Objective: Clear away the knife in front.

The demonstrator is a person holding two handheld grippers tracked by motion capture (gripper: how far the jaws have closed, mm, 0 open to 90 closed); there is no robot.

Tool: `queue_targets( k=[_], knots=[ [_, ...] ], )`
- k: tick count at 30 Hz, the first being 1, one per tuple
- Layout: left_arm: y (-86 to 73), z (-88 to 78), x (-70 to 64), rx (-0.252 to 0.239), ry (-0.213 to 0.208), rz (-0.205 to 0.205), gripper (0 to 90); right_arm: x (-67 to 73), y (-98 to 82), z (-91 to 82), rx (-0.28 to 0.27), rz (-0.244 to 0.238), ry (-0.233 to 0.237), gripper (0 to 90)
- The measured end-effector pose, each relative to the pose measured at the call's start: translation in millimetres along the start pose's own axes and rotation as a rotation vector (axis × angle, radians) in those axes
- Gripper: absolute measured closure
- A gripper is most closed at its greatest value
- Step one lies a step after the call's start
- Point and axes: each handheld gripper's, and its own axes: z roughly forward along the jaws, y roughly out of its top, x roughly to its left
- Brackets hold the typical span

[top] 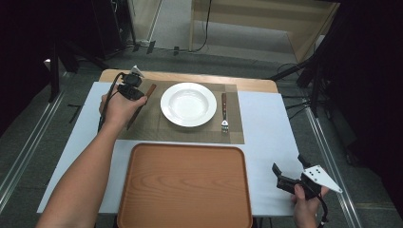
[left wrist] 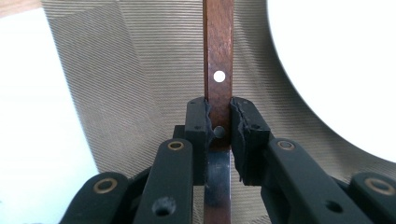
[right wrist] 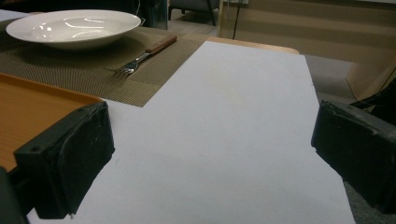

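Observation:
A knife with a brown wooden handle is clamped between the pads of my left gripper, right where handle meets blade. From above, that left gripper sits over the left side of the woven placemat, with the knife slanting beside the white plate. A fork with a wooden handle lies on the mat to the right of the plate. My right gripper rests at the table's near right corner, its jaws wide apart with nothing between them.
An orange-brown tray lies at the table's front, just below the placemat. The white tabletop stretches to the right of the mat. The plate, fork and tray edge lie ahead-left of the right gripper.

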Motion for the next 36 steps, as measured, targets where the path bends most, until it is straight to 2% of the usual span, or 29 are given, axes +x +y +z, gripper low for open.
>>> queue_targets(
  k=[4,8,20,24,27,36],
  knots=[
    [-7.2,-6.2,-5.2,-0.003,-0.011,0.019,76.1,0.4,0.0,-0.1,0.001,-0.001,0.000,0.0],
    [-17.0,-16.4,-10.4,-0.026,-0.029,0.022,76.0,0.3,0.0,-0.3,0.000,-0.001,0.001,0.0],
    [-45.4,-31.1,-28.6,-0.049,-0.031,0.068,76.1,0.9,0.1,-0.2,0.001,-0.003,-0.001,0.0],
    [-56.2,-35.6,-36.9,-0.073,-0.026,0.091,76.0,1.1,0.1,-0.1,0.002,-0.006,-0.001,0.0],
    [-66.1,-41.9,-43.1,-0.094,-0.037,0.106,76.0,1.2,0.2,-0.1,0.003,-0.007,-0.001,0.0],
    [-82.9,-50.1,-54.3,-0.106,-0.052,0.126,76.0,1.4,0.1,0.1,0.003,-0.009,0.003,0.0]
  ],
)
